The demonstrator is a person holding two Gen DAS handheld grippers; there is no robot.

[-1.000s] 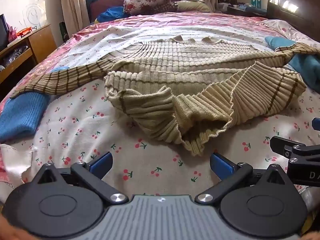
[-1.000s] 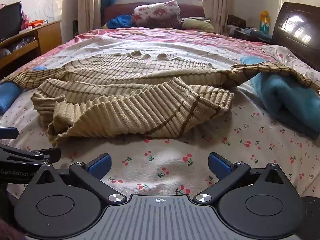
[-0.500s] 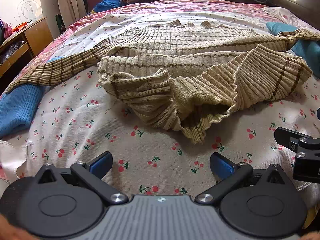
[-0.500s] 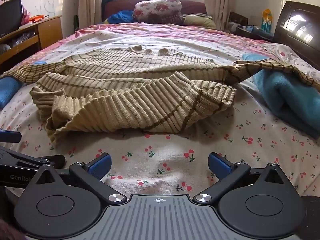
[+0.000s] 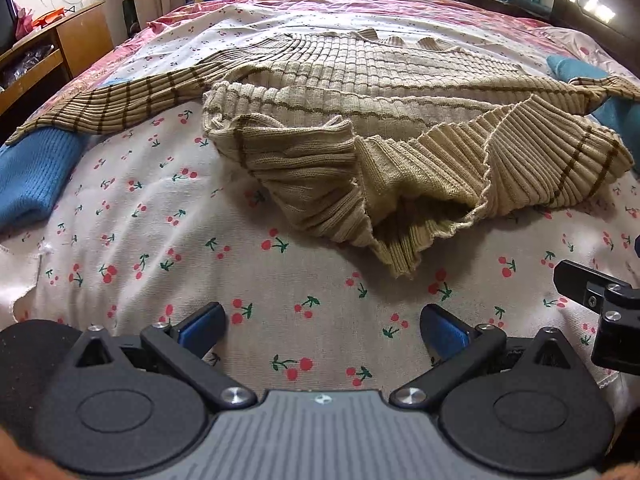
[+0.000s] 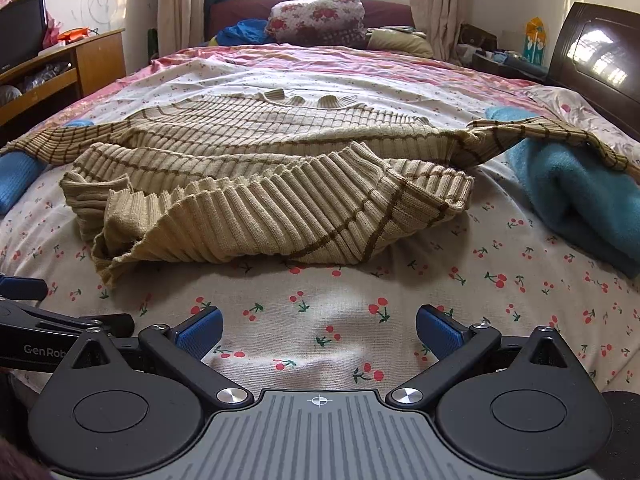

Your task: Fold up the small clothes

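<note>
A beige ribbed sweater with brown stripes lies on the cherry-print bedsheet, its lower hem bunched and rucked up toward me. Its sleeves spread out to the left and right. My left gripper is open just above the sheet, a short way in front of the bunched hem, with nothing between its blue pads. In the right wrist view the same sweater lies ahead. My right gripper is open too, empty, in front of the folded hem.
A blue knit garment lies at the left under the sleeve end. A turquoise towel-like cloth lies at the right under the other sleeve. Pillows sit at the far end, a wooden desk left, a dark headboard right.
Both grippers have shifted slightly and tilted, the left one now looking down more steeply at the bunched hem. The sweater itself has not moved. Both stay open.
</note>
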